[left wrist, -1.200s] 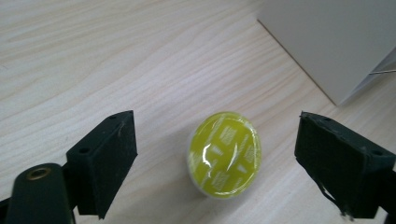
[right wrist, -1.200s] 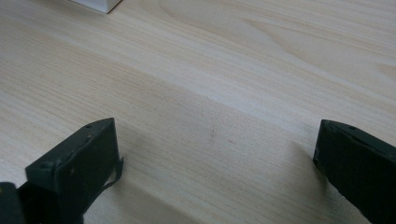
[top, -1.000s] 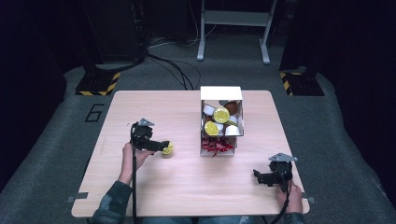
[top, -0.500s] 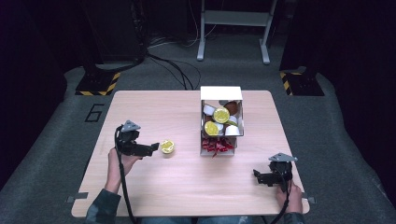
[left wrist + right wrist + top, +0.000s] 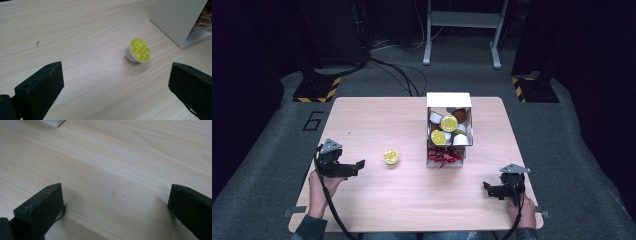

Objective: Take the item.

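Left gripper view first: the left gripper (image 5: 116, 82) has its two black jaws spread wide apart, having just been opening, and there is nothing between them but bare wood. Just beyond the gap sits the yellow-lidded capsule (image 5: 138, 50), tipped on its side so the yellow foil lid with its pale squares faces back toward the camera, white cup body behind it. It lies free on the table (image 5: 75, 37), touched by neither jaw. Farther out on the right, the corner of the white box (image 5: 178, 17) comes in, with a sliver of red packaging showing at its edge.

From the high view, the left gripper (image 5: 358, 165) is at the near left of the table (image 5: 377, 115), held by the person's left hand (image 5: 323, 182), jaws pointing right toward the capsule (image 5: 391, 157). The capsule rests near the gripper but clear of it, between the gripper and the white box (image 5: 449, 100). That box stands toward the table's middle, holding more capsules, yellow, white and brown tops among them, with red wrappers at its near end.

Over at the near right, the right gripper (image 5: 487, 189) sits low in the person's right hand (image 5: 516, 206), well apart from the box and the capsule. In the right gripper view, the right gripper (image 5: 115, 202) also has its jaws wide apart over plain tabletop, nothing between them.
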